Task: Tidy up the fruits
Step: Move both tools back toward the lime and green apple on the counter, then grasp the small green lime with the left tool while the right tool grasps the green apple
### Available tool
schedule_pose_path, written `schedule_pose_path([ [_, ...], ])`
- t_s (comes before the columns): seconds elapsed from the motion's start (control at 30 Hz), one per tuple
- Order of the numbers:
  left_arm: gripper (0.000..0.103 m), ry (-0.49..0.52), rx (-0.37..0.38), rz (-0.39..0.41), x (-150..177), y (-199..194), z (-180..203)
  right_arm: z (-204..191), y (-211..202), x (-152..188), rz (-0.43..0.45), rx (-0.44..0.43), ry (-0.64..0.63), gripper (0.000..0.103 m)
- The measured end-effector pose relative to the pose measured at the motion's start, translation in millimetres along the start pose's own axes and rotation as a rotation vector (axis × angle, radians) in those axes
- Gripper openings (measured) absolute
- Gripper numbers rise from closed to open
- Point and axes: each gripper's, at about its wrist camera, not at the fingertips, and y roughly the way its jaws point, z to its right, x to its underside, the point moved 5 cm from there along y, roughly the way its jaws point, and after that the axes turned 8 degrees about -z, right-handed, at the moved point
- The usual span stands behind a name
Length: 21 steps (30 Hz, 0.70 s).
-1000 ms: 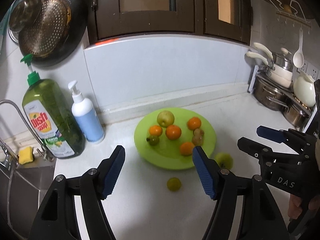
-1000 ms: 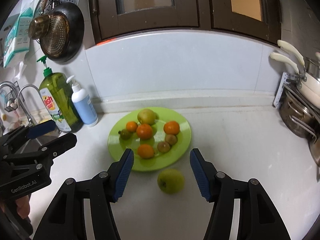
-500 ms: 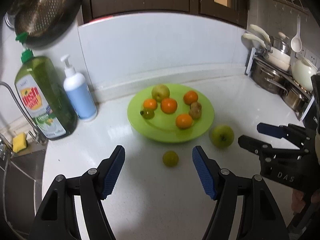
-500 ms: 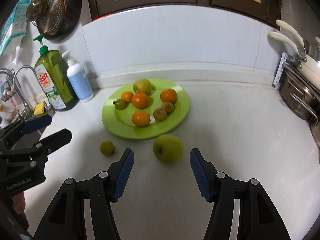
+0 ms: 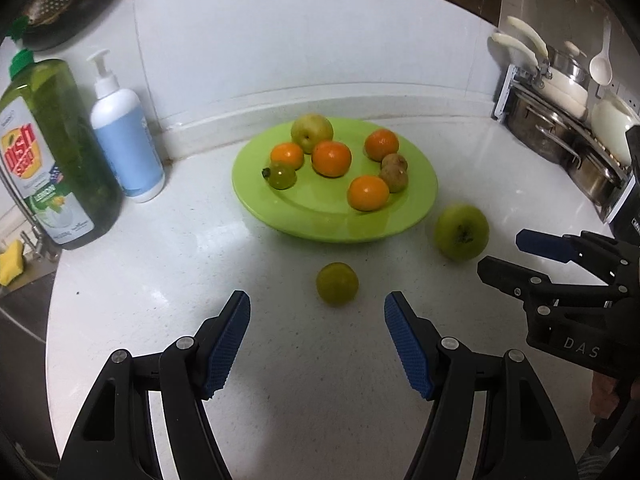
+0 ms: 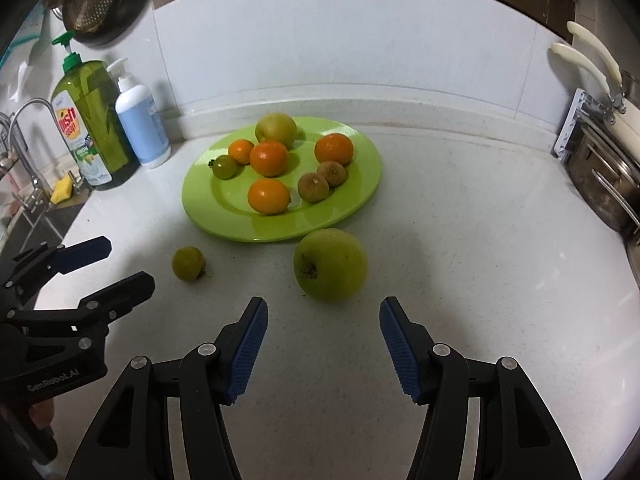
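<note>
A green plate on the white counter holds several oranges, a yellow-green apple, two brown kiwis and a small green tomato. A small green fruit lies on the counter in front of the plate, just ahead of my open left gripper. A large green apple lies on the counter beside the plate's near right edge, just ahead of my open right gripper. Both grippers are empty. Each gripper shows in the other's view, the right and the left.
A green dish soap bottle and a blue pump bottle stand at the left by the sink and tap. A rack of steel pots stands at the right. A tiled wall runs behind the plate.
Both grippers have tilted down and moved closer to the counter. The small green fruit and the large apple now sit nearer to the left and right fingers. No fruit has moved.
</note>
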Motion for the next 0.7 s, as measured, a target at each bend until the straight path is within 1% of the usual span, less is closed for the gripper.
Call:
schedule_pose_path([
  [0.17,0.069,0.01,0.008,-0.02,-4.7,16.3,1.5,2.5,13.4,-3.4,-0.019,0.005,0.006,0.059],
  [0.4,0.068,-0.005,0.016,-0.049,-10.5,35.0,1.9,6.4,32.1,-10.1,-0.038,0.011,0.017,0.059],
  [0.5,0.066,-0.006,0.017,-0.057,-13.0,39.9,2.9,7.6,38.5,-10.9,-0.048,0.01,0.026,0.059],
  [0.7,0.057,-0.023,0.027,-0.068,-18.1,44.9,4.6,9.3,46.2,-13.9,-0.054,0.008,0.039,0.059],
])
